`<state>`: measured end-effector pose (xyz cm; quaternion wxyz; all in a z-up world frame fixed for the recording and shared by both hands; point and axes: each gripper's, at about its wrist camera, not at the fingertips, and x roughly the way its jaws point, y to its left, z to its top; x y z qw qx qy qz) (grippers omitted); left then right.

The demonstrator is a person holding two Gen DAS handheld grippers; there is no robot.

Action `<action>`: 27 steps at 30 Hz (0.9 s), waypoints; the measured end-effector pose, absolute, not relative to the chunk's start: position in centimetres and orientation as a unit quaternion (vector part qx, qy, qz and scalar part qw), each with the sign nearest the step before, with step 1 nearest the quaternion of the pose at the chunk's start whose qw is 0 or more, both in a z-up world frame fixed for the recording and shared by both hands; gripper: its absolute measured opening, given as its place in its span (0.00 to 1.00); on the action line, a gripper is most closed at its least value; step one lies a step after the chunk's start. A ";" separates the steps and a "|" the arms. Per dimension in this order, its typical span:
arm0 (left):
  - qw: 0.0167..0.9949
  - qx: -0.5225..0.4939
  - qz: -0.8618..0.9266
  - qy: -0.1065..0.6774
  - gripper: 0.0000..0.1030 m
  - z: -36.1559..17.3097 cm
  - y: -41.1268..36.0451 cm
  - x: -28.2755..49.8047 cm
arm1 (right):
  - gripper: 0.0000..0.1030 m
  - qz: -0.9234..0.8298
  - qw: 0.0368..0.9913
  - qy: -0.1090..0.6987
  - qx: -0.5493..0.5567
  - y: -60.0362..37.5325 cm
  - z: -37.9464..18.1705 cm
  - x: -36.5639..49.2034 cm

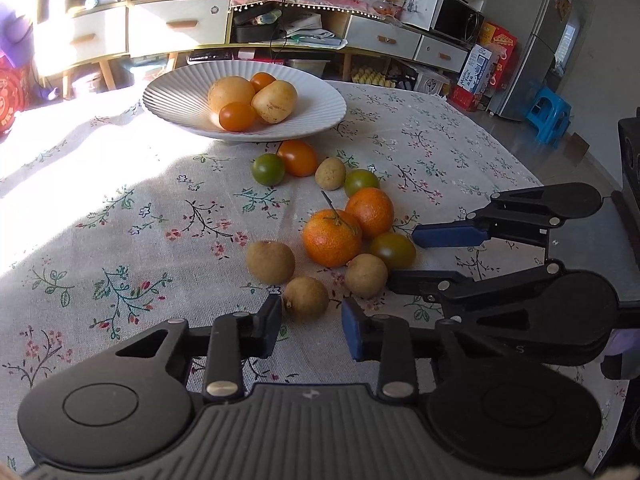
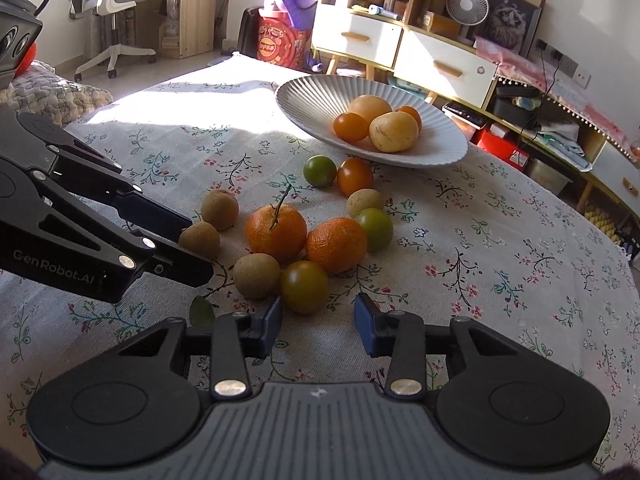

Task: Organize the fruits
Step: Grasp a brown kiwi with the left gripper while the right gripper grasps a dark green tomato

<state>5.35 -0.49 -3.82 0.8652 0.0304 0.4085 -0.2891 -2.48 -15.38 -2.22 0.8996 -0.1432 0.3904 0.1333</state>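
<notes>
A small brown round fruit lies on the flowered cloth between the tips of my left gripper; its left pad touches the fruit and cloth shows on the other side. In the right wrist view this left gripper brackets the same brown fruit. My right gripper stands narrowly open with a dark green-brown tomato at its tips, beside the left pad. Two oranges, tomatoes and more brown fruits cluster between the grippers. The white ribbed plate behind holds two yellow fruits and two orange tomatoes.
A green leaf lies on the cloth by my right gripper. The table edge curves along the right, with a blue stool and a fridge beyond. Low cabinets stand behind the plate.
</notes>
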 end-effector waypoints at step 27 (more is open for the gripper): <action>0.869 0.024 -0.284 0.404 0.08 -3.1 0.0 5.2 | 0.23 0.153 0.904 0.378 -0.126 -15.1 -1.2 -2.8</action>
